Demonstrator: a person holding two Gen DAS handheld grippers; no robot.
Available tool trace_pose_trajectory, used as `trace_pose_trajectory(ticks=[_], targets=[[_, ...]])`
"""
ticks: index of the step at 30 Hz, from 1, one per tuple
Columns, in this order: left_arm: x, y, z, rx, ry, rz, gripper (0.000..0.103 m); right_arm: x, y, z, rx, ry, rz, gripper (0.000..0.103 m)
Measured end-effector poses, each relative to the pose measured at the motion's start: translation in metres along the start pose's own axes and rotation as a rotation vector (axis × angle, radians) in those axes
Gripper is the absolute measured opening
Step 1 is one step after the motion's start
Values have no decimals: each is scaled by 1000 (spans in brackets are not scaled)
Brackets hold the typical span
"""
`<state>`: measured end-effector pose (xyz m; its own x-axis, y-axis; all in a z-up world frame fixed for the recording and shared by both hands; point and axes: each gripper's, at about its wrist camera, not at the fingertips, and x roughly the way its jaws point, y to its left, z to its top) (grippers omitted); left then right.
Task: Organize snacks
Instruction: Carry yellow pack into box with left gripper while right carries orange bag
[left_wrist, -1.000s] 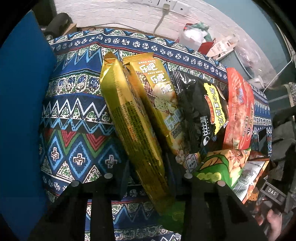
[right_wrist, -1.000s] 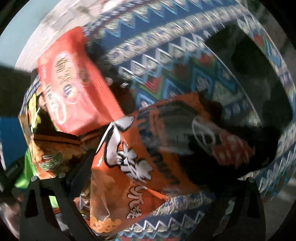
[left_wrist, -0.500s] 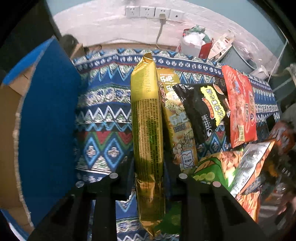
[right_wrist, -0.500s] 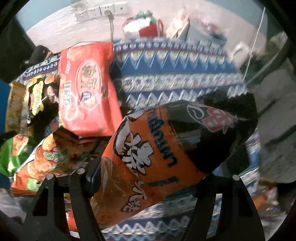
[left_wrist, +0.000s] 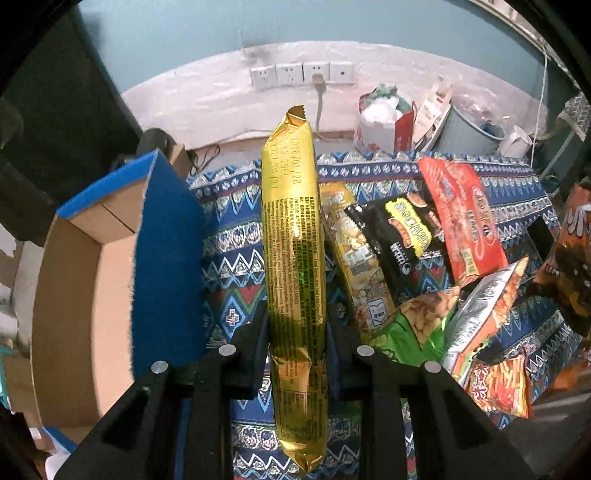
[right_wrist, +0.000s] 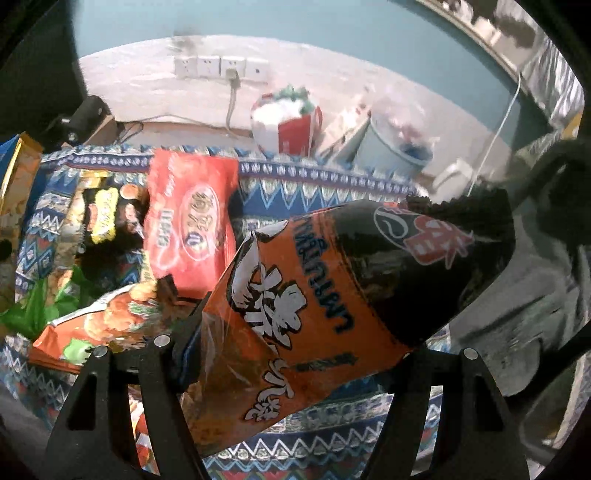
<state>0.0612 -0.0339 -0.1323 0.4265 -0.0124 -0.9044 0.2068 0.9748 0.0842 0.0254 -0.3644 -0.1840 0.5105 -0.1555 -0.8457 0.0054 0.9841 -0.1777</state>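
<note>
- Left claw (left_wrist: 295, 332) grips a gold packet (left_wrist: 293, 236), upright, lifted off the table (left_wrist: 229, 240).
- Left of it, an open cardboard box (left_wrist: 110, 288); right, piled snacks (left_wrist: 424, 258).
- Right claw (right_wrist: 295, 350) clamps an orange-black bag (right_wrist: 332, 295).

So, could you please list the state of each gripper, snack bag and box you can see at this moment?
Left gripper: shut on the gold bag.
Gold bag: lifted, upright, sealed.
Right gripper: shut on the orange bag.
Orange bag: lifted, tilted, sealed.
Red bag: lying on the patterned cloth.
Black bag: lying in the pile, partly overlapped.
Green bag: lying crumpled.
Cardboard box: open.
</note>
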Motion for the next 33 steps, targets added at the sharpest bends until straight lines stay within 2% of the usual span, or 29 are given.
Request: trace_pose_trajectory(ticks=[11,18,33], targets=[[-44,-7,-2,66,-123,37,27,-49,10,8,-63,-137,10,71],[-66,-4,-3,85,-192,70,27,-74,26,20,-95,-202,72,71],[-96,33,-9,16,-263,90,27,-113,92,49,-189,-289,196,71]])
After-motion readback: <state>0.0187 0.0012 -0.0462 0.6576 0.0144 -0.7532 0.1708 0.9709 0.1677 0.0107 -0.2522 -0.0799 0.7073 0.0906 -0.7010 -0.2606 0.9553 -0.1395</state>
